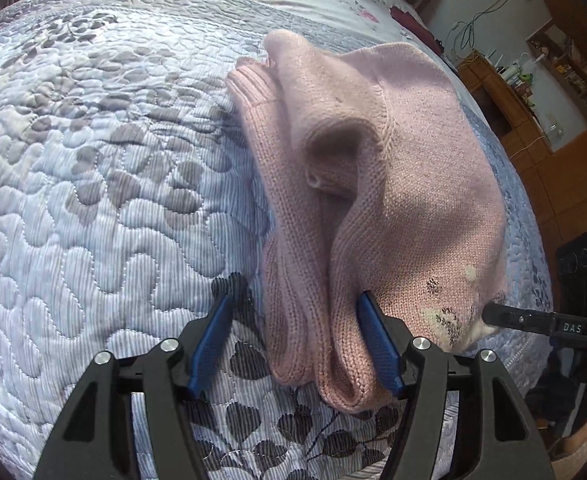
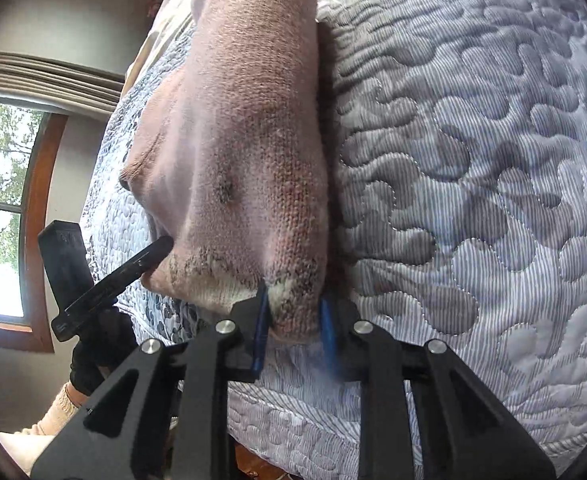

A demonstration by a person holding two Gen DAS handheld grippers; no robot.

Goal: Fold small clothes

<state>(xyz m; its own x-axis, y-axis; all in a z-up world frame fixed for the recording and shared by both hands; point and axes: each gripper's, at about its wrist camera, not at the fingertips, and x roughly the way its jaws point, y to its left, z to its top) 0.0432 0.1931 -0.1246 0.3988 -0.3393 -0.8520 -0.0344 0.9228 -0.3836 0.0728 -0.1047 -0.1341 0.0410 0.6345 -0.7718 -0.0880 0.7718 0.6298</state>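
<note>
Quilted bedspread (image 1: 93,184) covers the bed. Pink knit sweater (image 1: 405,168) lies bunched on it, stretching ahead of both claws. Left claw (image 1: 293,336) spread, sweater's folds between its fingers. Right claw (image 2: 293,320) pinching the sweater's near corner.

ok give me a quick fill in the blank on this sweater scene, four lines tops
1. The knitted sweater is ____ in colour.
2. It lies on a quilted bedspread printed with grey ____.
3. The left hand-held gripper has ____ finger pads.
4. The right hand-held gripper grips the sweater's ____ corner, by the dark embroidery.

Missing words: pink; leaves; blue; near
</note>
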